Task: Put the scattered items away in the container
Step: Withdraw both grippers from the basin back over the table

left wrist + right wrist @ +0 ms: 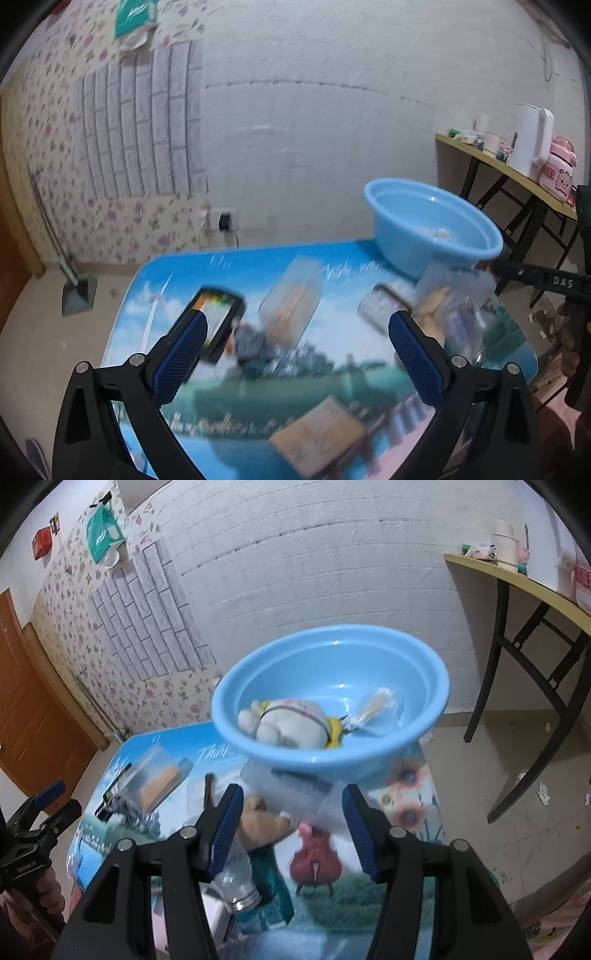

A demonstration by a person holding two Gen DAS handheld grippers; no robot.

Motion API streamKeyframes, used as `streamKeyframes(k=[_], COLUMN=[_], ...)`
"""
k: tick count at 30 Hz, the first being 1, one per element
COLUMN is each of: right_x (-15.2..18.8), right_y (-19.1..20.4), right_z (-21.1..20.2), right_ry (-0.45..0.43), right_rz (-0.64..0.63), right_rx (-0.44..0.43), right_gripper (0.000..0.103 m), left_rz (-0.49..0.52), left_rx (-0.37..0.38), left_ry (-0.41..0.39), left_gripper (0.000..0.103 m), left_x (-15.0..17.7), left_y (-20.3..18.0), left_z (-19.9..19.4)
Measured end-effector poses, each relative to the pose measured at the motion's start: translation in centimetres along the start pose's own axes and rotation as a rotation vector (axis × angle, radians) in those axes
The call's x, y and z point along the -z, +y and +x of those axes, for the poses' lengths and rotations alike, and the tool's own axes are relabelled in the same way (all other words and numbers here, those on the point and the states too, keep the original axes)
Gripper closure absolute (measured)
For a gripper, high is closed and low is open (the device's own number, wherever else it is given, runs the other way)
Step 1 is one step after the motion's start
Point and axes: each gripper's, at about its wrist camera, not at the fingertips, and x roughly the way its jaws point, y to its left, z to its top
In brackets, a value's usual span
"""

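Observation:
My right gripper (293, 830) is shut on a clear plastic bag (303, 797), held just in front of the light blue basin (332, 760). In the basin lie a white plush toy (284, 723) and a pack of cotton swabs (373, 709). My left gripper (299, 339) stands wide open above the table with nothing between its fingers. Beyond it lie a black phone-like device (218, 321), a clear box with orange contents (291, 306) and a small framed item (384, 306). A cardboard box (317, 439) lies near the front edge. The picture is blurred.
The low table (166, 273) has a blue scenic cover. A clear empty bottle (236, 882) and a brown soft thing (258, 823) lie under my right gripper. A folding side table (517, 173) with a white kettle stands at the right. A dustpan (77, 295) stands by the wall.

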Motion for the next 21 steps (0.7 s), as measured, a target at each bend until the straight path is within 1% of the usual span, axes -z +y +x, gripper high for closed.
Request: streamKeyframes(k=[5,10,13,18,21], right_x=[1.5,2.3,2.8,3.4,3.9], right_y=[0.7,1.5,2.3,2.9,2.9], right_z=[0.1,-0.2,-0.1,0.5,0.2], right_ry=[0.042,0.037,0.045,0.078,0.084], right_rz=[-0.027,-0.041,-0.070,-0.089,-0.095], right_rx=[-0.015,-0.069,-0.099,-0.120,-0.128], right_gripper=[0.048,0.048,0.048,0.048,0.048], left_rz=[-0.023,0.035,0.034,0.070,0.102], left_rx=[0.009,0.025,0.052,0.090,0.094], left_ry=[0.067,0.088,0.102,0.122,0.131], left_gripper=[0.004,0.004,0.004,0.004,0.004], left_x=[2.5,3.8,4.5,5.6,6.3], left_y=[0.7,-0.2,-0.3,-0.8,-1.0], left_z=[0.4,0.2,0.1,0.3,0.5])
